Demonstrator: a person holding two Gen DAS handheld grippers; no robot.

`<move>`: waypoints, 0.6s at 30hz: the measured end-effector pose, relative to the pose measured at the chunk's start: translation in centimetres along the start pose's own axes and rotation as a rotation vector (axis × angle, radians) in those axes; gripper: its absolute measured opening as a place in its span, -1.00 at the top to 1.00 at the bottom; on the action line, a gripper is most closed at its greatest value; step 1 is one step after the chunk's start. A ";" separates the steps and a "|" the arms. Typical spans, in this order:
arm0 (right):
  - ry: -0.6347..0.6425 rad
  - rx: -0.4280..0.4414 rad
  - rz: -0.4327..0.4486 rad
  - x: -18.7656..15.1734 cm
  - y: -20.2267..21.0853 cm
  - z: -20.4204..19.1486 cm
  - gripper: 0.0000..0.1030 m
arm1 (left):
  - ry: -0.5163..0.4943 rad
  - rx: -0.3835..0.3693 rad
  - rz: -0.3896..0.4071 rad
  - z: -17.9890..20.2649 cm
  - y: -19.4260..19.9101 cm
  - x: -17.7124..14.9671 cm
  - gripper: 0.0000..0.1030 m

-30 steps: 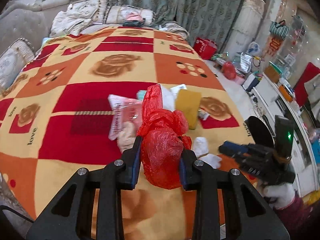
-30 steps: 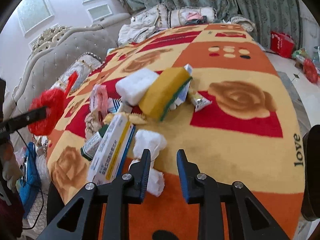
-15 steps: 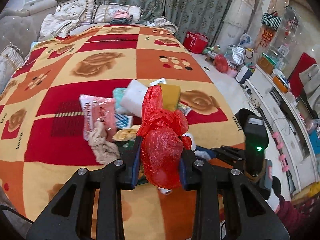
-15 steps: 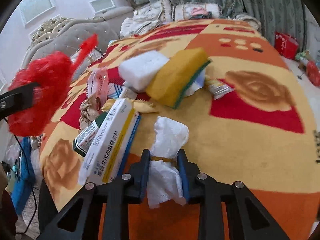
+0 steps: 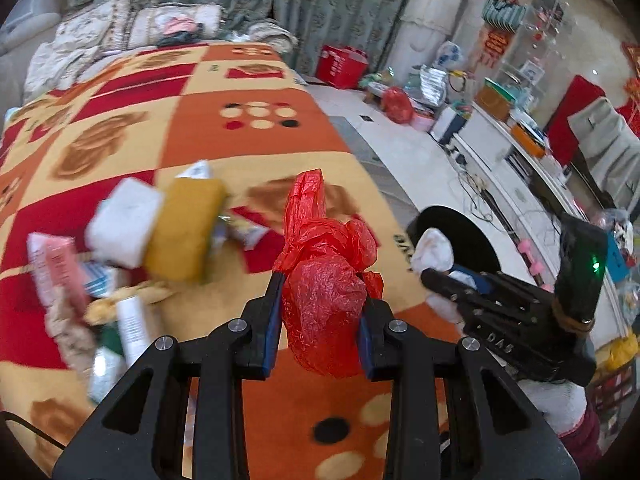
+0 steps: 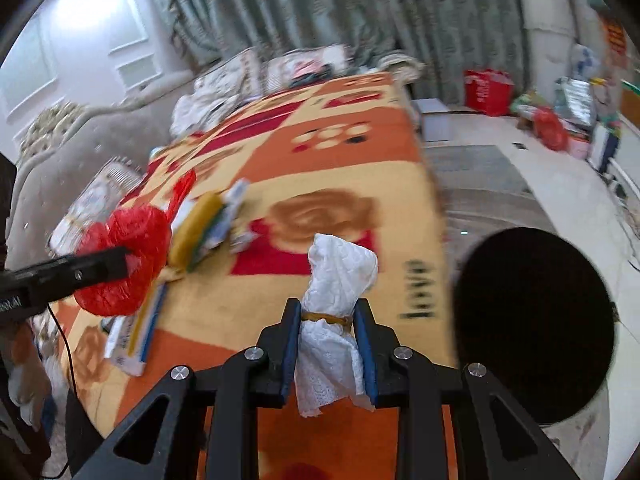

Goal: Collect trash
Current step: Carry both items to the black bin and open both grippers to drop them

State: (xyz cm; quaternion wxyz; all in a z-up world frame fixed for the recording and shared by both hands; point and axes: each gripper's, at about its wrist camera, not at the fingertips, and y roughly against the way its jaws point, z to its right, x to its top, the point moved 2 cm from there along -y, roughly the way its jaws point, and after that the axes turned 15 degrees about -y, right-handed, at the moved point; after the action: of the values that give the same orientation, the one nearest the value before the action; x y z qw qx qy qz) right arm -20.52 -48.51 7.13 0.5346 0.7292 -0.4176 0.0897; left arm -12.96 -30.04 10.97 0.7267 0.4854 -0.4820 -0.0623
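Right tool [image 6: 327, 350] pinches upright tissue wad [image 6: 336, 304], long axis vertical.

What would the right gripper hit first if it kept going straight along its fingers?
Probably the blanket on the bed: the right gripper, shut on the tissue wad, points across it. Depth is unclear; the black bin sits off to its right.

Both fisheye views are bright with soft, even daylight. In the right wrist view the window [image 6: 28, 68] at upper left is blown out to white glare. Motion blur smears the bed [image 5: 192, 136] and the clutter at middle left of the left wrist view, and the background of the right one. Straight lines bow toward the dark, vignetted corners. Shadows are faint.
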 end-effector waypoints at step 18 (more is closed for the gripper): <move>-0.264 -0.199 0.077 4.0 2.3 15.9 0.49 | -0.051 -0.179 -0.088 11.0 -11.7 5.9 0.38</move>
State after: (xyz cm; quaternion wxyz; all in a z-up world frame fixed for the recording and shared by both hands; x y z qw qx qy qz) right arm -24.61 -64.31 4.45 0.5410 0.6615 -0.5185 -0.0285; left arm -13.77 -46.57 6.49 0.7512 0.4377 -0.4710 -0.1491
